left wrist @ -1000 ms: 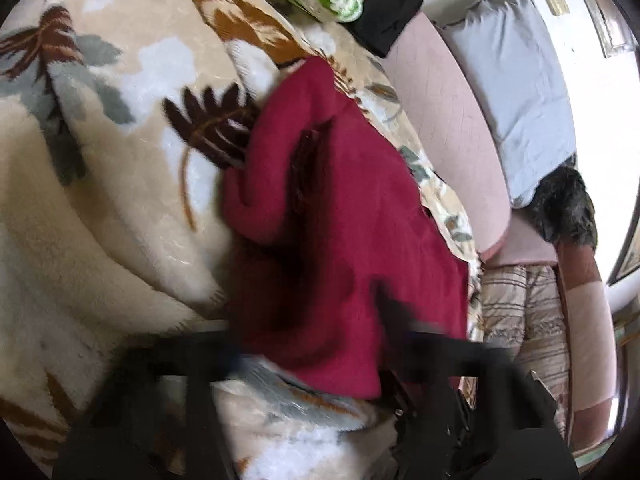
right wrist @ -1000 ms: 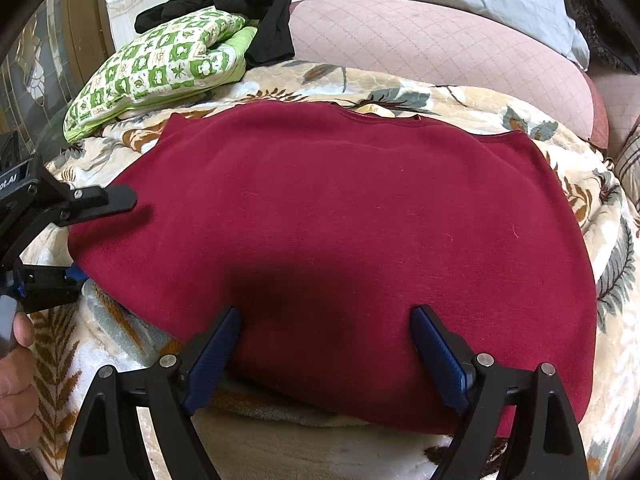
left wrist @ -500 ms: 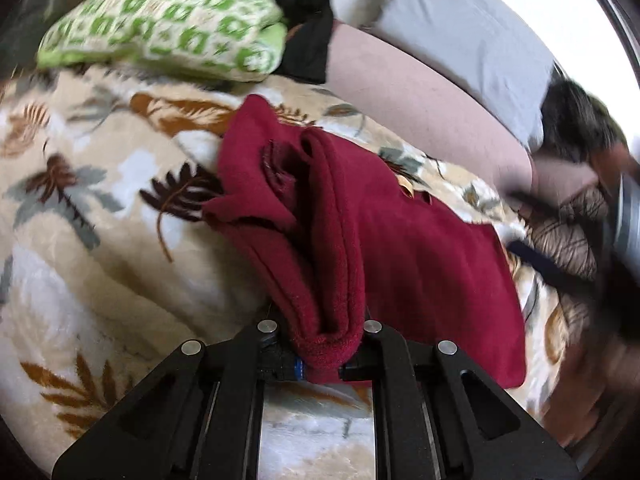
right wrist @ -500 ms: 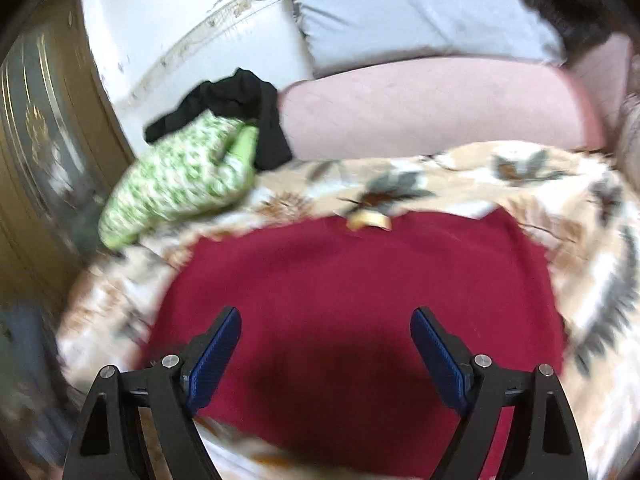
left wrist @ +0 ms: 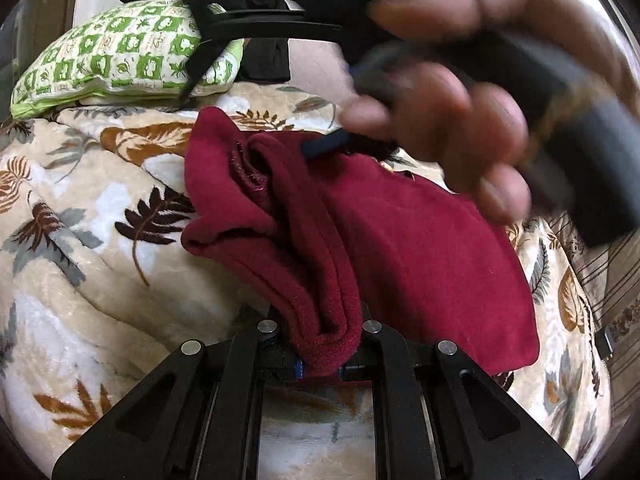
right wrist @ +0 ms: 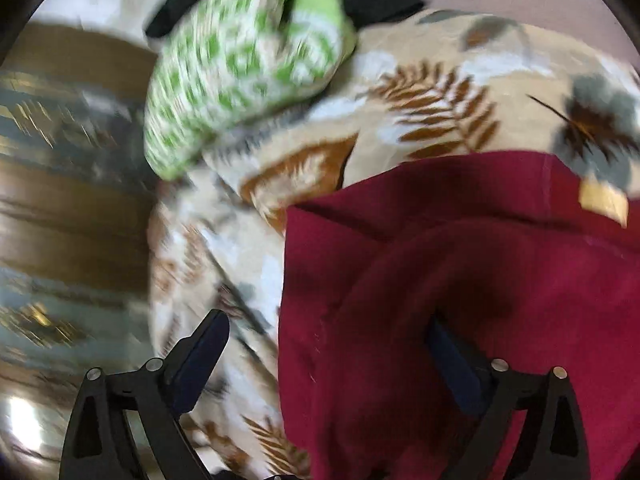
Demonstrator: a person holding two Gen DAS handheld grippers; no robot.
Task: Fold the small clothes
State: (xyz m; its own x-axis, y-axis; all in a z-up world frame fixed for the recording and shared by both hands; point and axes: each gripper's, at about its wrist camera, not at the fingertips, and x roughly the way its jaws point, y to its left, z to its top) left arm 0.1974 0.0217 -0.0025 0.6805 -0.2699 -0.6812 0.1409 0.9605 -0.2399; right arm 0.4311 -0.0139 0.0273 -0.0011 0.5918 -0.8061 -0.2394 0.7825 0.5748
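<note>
- Folding is underway: the left gripper (left wrist: 320,366) has its fingers clenched on a bunched, doubled edge of the maroon garment (left wrist: 400,248), at about six o'clock in its own view.
- The garment lies spread on the bed's leaf-print blanket (left wrist: 80,280), one corner rucked up toward eleven o'clock.
- The right gripper (right wrist: 332,364) stands spread wide and grasps nothing, its fingers having just been opening. One finger (right wrist: 200,356) is over the blanket; the other, at four o'clock, sits against the cloth's near edge.
- To do this well, I'd judge the right should take the far corner, where the person's hand (left wrist: 460,120) blurs past at two o'clock, pinching all layers, so both corners lift level and the fold lands square.
- A plush blanket drags at fleece, so lifting clear beats sliding.
- Around the bed: a green checked pillow (left wrist: 120,52) at eleven o'clock, black clothing (left wrist: 264,60) behind it, and a wooden surface (right wrist: 60,220) at nine o'clock in the right view.
</note>
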